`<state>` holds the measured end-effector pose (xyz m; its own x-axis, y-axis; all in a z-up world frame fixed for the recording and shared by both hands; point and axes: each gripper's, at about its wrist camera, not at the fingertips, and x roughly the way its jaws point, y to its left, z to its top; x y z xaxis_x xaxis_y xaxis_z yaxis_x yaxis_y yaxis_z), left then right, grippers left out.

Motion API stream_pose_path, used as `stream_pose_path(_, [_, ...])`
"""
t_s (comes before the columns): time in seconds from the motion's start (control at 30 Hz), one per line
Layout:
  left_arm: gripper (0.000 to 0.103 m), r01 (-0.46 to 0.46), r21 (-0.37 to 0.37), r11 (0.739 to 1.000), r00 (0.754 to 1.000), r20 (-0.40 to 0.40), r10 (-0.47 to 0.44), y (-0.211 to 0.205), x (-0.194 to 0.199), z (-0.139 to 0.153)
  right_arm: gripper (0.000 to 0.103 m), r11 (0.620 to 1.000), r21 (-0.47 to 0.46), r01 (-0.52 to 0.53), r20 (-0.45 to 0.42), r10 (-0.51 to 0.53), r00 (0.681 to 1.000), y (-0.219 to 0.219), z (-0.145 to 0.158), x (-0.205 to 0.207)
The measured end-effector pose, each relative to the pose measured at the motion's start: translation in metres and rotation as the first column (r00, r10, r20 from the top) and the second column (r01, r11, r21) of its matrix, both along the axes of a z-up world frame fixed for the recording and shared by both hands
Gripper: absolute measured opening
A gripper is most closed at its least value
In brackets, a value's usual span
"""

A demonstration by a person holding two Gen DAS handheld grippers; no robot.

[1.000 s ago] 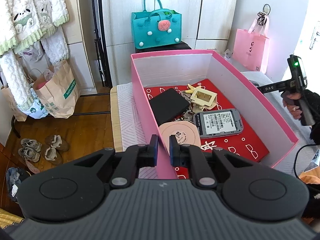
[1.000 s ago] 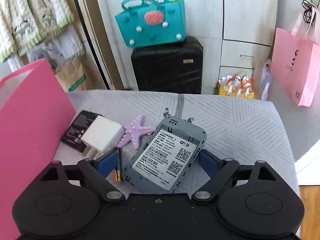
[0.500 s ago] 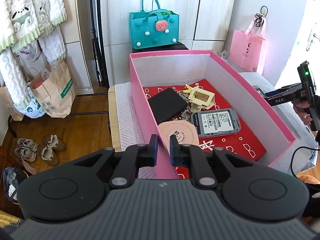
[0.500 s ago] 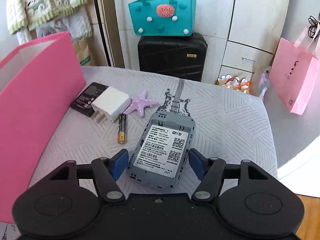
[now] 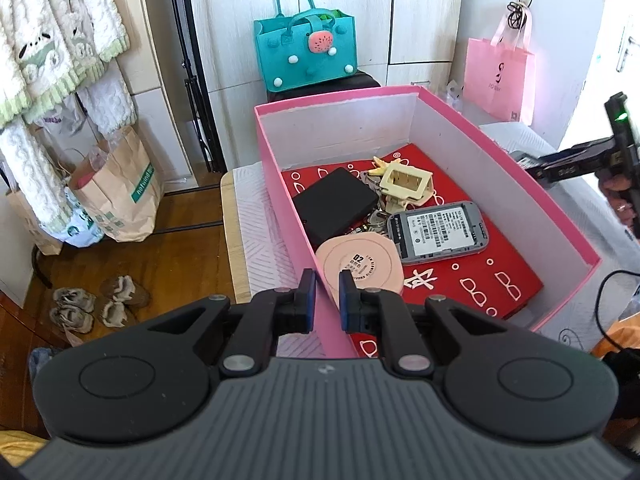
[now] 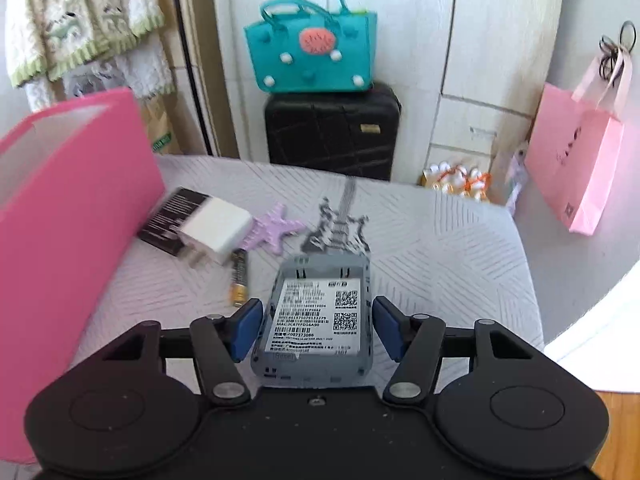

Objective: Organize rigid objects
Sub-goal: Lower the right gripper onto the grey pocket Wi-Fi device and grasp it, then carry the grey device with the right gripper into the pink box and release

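A pink box (image 5: 496, 184) with a red floor holds a black case (image 5: 334, 204), a cream frame piece (image 5: 406, 182), a grey device (image 5: 438, 232), a round pink disc (image 5: 358, 264) and keys. My left gripper (image 5: 326, 300) is shut on the box's near left wall. On the quilted surface lies a second grey device (image 6: 320, 320), label up, between the pads of my right gripper (image 6: 316, 328). Its jaws are closing, with a thin gap on each side. A white charger (image 6: 214, 230), a purple starfish (image 6: 276, 224) and a battery (image 6: 239, 280) lie further left.
The pink box's outer wall (image 6: 72, 216) rises at the left of the right wrist view. A black card (image 6: 164, 212) lies under the charger. Behind stand a black suitcase (image 6: 332, 128), a teal bag (image 6: 312, 56) and a pink bag (image 6: 580, 160). The right-hand tool (image 5: 580, 160) shows beyond the box.
The right jaws have narrowed around the grey device, and the gripper has rolled so the device now sits straight between them. The left gripper kept its hold on the box wall.
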<state>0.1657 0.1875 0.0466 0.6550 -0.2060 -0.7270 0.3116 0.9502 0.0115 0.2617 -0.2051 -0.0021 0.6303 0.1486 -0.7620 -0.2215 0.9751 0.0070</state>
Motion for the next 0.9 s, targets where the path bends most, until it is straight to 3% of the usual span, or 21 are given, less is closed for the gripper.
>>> stream_pose_path(0.07, [0.011,-0.001,0.010,1.000,1.000,0.003,0.001,-0.002,0.000,0.000,0.061,1.000,-0.001,-0.024,0.039,0.024,0.999,0.005,0.015,-0.011])
stream_pose_path(0.1, [0.011,-0.002,0.013,1.000,1.000,0.002,0.002,-0.002,0.000,0.001,0.020,0.999,-0.007,-0.033,0.064,0.034,0.997,0.007,0.023,-0.015])
stream_pose_path(0.13, [0.011,-0.003,0.013,1.000,1.000,0.001,0.003,-0.002,0.001,0.001,0.011,0.999,0.000,-0.052,0.075,0.052,0.996,0.009,0.031,-0.020])
stream_pose_path(0.2, [0.011,-0.003,0.013,1.000,1.000,-0.001,0.003,-0.002,0.001,0.001,0.011,0.994,0.043,-0.105,0.070,0.102,0.992,0.014,0.045,-0.025])
stream_pose_path(0.3, [0.011,-0.003,0.017,1.000,1.000,0.002,0.003,-0.003,0.000,0.001,0.011,0.991,-0.014,-0.132,0.068,0.133,0.989,0.024,0.048,-0.029])
stream_pose_path(0.4, [0.011,-0.008,0.008,1.000,1.000,0.003,0.008,-0.001,-0.001,0.000,0.015,0.987,0.038,-0.156,0.009,0.156,0.988,0.018,0.036,-0.025])
stream_pose_path(0.47, [0.011,-0.010,0.000,1.000,1.000,0.002,0.010,0.000,0.000,0.000,0.028,0.981,0.040,-0.191,-0.004,0.191,0.982,0.014,0.029,-0.026])
stream_pose_path(0.53, [0.011,-0.009,-0.002,1.000,1.000,0.002,0.009,0.000,0.000,0.000,0.056,0.955,0.022,-0.296,-0.038,0.297,0.954,0.015,0.024,-0.025])
stream_pose_path(0.6, [0.011,-0.008,-0.002,1.000,1.000,0.000,0.008,-0.001,0.001,0.000,0.065,0.935,0.016,-0.353,-0.074,0.354,0.932,0.014,0.020,-0.021])
stream_pose_path(0.7, [0.011,-0.004,0.004,1.000,1.000,0.001,0.004,-0.001,0.001,0.000,0.068,0.906,-0.018,-0.423,-0.114,0.419,0.901,0.013,0.015,-0.012])
stream_pose_path(0.83, [0.011,-0.008,0.006,1.000,1.000,0.000,0.008,-0.001,0.000,0.001,0.074,0.837,-0.041,-0.546,-0.187,0.530,0.827,0.017,0.001,-0.002])
stream_pose_path(0.9, [0.011,-0.009,0.009,1.000,1.000,-0.003,0.009,-0.003,0.001,0.001,0.082,0.817,-0.053,-0.574,-0.210,0.553,0.806,0.021,-0.006,0.004])
